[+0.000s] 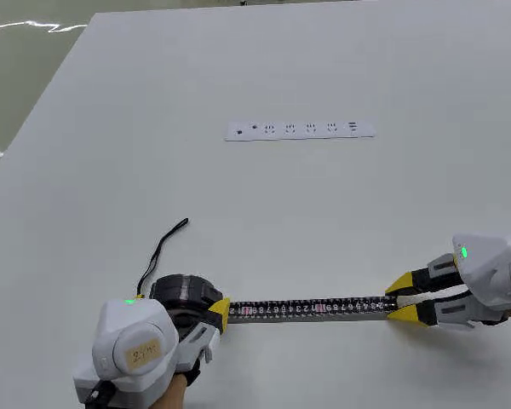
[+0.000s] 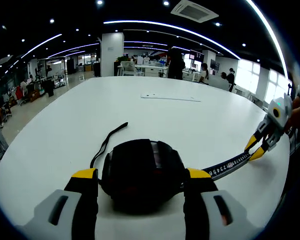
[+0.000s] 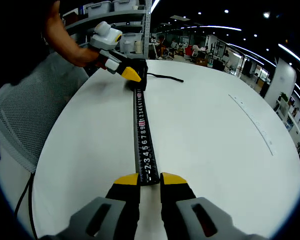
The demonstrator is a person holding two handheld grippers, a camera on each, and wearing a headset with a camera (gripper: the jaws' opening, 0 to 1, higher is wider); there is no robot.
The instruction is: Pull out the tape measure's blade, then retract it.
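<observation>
A black tape measure case (image 1: pixel 184 295) lies on the white table, held between the yellow-tipped jaws of my left gripper (image 1: pixel 206 315). In the left gripper view the case (image 2: pixel 142 167) sits between the jaws of that left gripper (image 2: pixel 142 175). Its dark blade (image 1: pixel 311 308) runs rightward along the table to my right gripper (image 1: pixel 401 302), which is shut on the blade's end. The right gripper view shows the blade (image 3: pixel 142 137) stretching away from the right gripper (image 3: pixel 150 178) to the case (image 3: pixel 140 68). A black wrist strap (image 1: pixel 160 250) trails from the case.
A white strip with printed marks (image 1: pixel 300 129) lies flat on the table further back. The table's left edge (image 1: pixel 34 119) runs diagonally at the far left. A person's arm and grey mesh sleeve (image 3: pixel 35 100) are at the left of the right gripper view.
</observation>
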